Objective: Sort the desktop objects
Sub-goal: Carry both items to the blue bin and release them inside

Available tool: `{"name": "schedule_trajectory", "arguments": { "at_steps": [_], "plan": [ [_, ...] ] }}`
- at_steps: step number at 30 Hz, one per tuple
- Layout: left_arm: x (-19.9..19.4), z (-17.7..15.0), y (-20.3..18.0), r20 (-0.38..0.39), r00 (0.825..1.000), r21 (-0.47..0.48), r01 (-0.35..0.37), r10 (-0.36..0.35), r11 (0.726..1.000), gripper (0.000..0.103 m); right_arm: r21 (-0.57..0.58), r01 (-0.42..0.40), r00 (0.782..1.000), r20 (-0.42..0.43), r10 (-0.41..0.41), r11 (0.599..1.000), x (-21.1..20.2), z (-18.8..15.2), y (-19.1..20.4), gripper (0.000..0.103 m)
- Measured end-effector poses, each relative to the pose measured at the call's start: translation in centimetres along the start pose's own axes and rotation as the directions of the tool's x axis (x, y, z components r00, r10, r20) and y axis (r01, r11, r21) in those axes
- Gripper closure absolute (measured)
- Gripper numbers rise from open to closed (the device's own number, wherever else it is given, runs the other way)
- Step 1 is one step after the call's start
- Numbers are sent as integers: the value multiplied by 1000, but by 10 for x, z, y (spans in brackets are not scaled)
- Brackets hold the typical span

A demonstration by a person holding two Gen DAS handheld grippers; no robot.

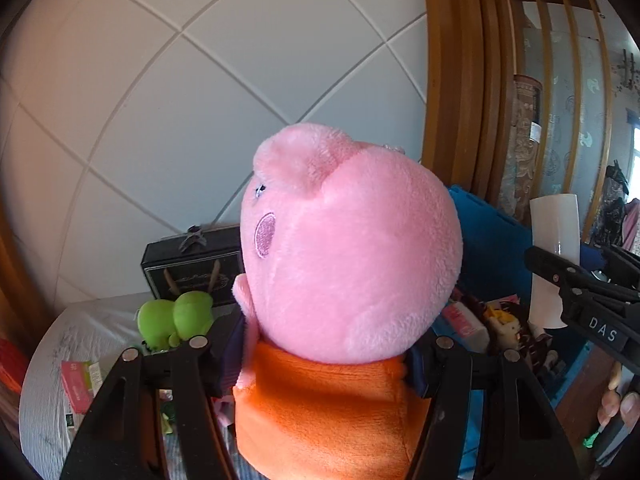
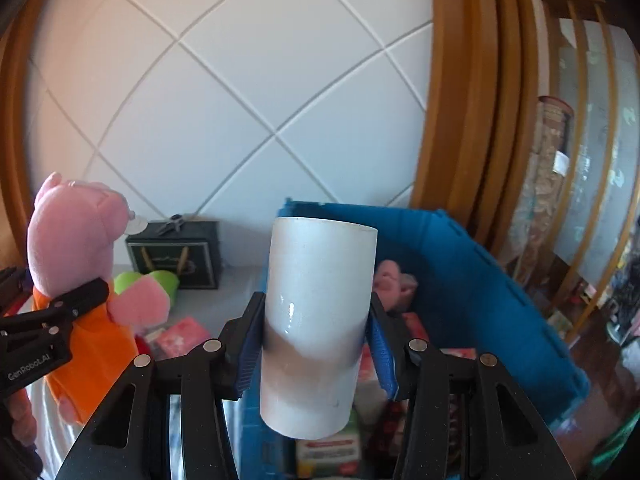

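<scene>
A: Left wrist view?
B: Left gripper (image 1: 320, 364) clamped on pink pig plush (image 1: 344, 264) at its orange body, held above the white-covered table (image 1: 80, 320); green toy (image 1: 176, 318) beyond.
A: Right wrist view?
B: Right gripper (image 2: 314, 350) clamped on white cylinder (image 2: 316, 320), upright, before the blue bin (image 2: 460, 280).

Pig plush (image 1: 352, 264) sits left of the cup (image 2: 316, 320), both up above the bench (image 1: 80, 320); bin (image 2: 460, 280) behind the cup, gift box (image 2: 176, 254) against the wall.
</scene>
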State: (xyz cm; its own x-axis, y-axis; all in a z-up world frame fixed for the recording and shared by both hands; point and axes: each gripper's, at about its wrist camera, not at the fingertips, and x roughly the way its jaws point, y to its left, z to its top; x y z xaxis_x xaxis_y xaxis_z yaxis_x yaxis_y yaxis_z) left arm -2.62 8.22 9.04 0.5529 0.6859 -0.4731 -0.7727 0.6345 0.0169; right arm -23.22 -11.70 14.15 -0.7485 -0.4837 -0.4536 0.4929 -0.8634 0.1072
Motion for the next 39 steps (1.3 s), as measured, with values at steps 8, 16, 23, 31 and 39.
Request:
{"name": "schedule_trajectory", "arguments": {
  "at_steps": [8,16,23,31,39],
  "plan": [
    [9,29,-139,4,993,101,121,-122,988,41,55,195,981,-29,-193,979,10,-9,-114,56],
    [65,-1,-205,-213,967,99,163,-140,982,40,61,249,957,-170,-236,967,68,-57,-164,56],
    [92,-21,-208,-322,943,75,119,-88,990,36,69,265,946,-211,-246,962,86,-76,-168,56],
    [90,-32,-207,-428,902,98,109,-57,989,34,33,319,928,-215,-304,947,100,-67,-169,52],
    [84,-49,-208,-514,855,82,129,-69,988,34,-3,347,895,-299,-332,938,107,-75,-163,2]
  ]
}}
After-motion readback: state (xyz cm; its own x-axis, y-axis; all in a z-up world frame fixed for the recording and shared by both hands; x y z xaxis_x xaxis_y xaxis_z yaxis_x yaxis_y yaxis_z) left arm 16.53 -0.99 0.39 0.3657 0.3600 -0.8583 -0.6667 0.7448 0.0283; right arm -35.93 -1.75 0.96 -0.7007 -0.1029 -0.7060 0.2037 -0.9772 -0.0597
